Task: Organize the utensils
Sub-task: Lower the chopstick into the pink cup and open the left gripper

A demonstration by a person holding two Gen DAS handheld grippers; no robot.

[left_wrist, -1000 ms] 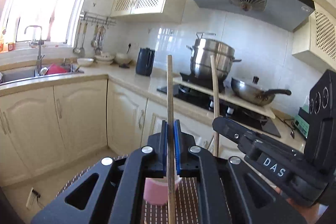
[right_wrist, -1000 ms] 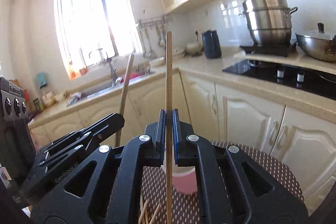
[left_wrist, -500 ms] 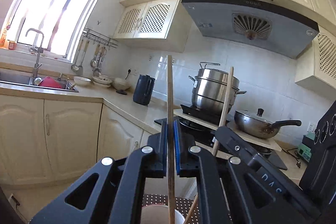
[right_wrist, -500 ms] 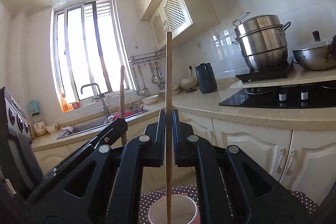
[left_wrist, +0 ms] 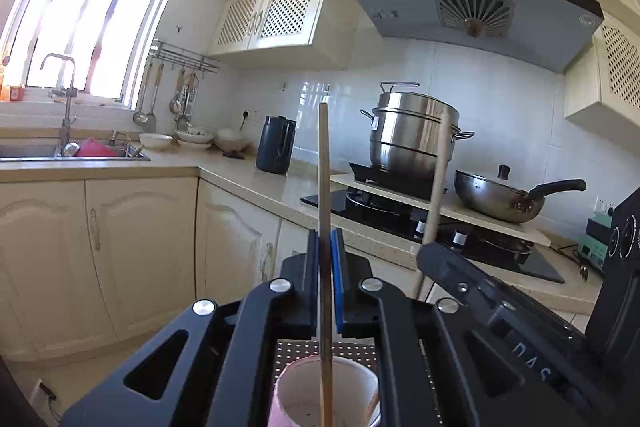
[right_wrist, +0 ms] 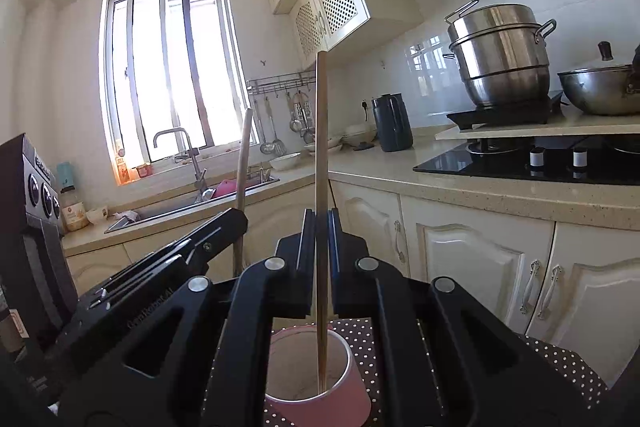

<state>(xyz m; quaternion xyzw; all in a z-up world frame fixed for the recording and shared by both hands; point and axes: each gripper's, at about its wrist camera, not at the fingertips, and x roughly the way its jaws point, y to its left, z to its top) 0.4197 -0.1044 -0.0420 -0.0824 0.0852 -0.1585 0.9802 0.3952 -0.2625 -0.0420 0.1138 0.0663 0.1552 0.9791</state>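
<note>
My left gripper [left_wrist: 325, 247] is shut on an upright wooden chopstick [left_wrist: 324, 187]; the stick's lower end reaches down into a pink cup [left_wrist: 292, 387] right below the jaws. My right gripper [right_wrist: 319, 223] is shut on a second upright chopstick [right_wrist: 321, 139], and its lower end dips inside the same pink cup [right_wrist: 340, 403]. Each gripper shows in the other's view: the right one [left_wrist: 430, 255] just right of the left, the left one [right_wrist: 236, 223] just left of the right, each with its stick. The cup stands on a dark dotted mat [right_wrist: 568, 367].
Cream cabinets [left_wrist: 140, 247] and a stone counter [left_wrist: 248, 183] run along the far wall. On it are a sink [left_wrist: 24, 151], a dark kettle [left_wrist: 276, 145], a steel steamer pot [left_wrist: 412, 139] and a wok [left_wrist: 496, 195] on the hob.
Both grippers have come down with their chopsticks. The stick ends, above the cup a second ago, now sit inside it. Both views have tilted up toward the wall cabinets.
</note>
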